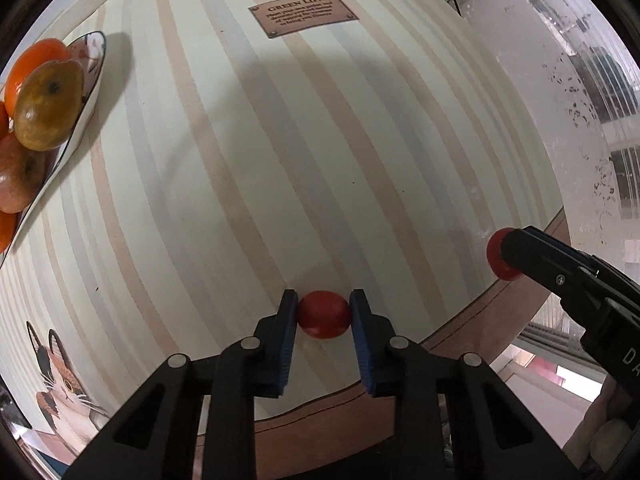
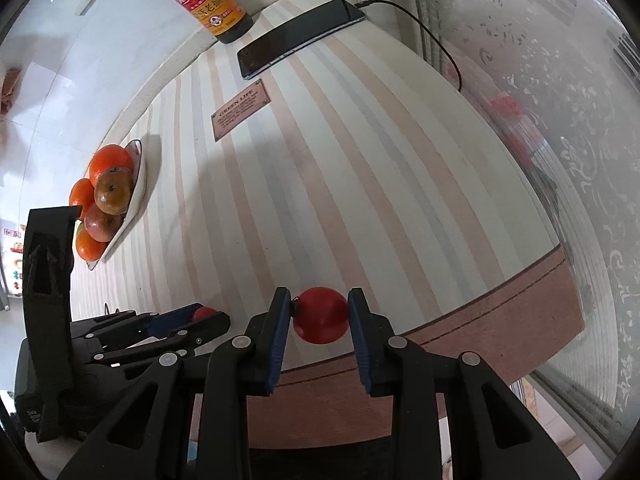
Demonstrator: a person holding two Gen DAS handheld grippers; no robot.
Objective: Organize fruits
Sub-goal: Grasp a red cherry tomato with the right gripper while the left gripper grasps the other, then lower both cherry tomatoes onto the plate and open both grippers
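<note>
My left gripper (image 1: 324,312) is shut on a small red tomato (image 1: 323,314) above the striped tablecloth (image 1: 280,160). My right gripper (image 2: 319,312) is shut on a second red tomato (image 2: 320,314) near the table's front edge. Each gripper shows in the other view: the right one with its tomato (image 1: 500,254), the left one with its tomato (image 2: 204,313). A white plate (image 1: 86,108) at the far left holds oranges (image 1: 30,66), a yellow-green mango (image 1: 50,106) and a reddish fruit (image 1: 18,178). The plate also shows in the right wrist view (image 2: 136,196).
A soy sauce bottle (image 2: 208,0) and a dark phone (image 2: 296,42) with a cable lie at the table's far end. A brown label patch (image 1: 302,14) is on the cloth. A frosted window (image 2: 580,160) runs along the right side.
</note>
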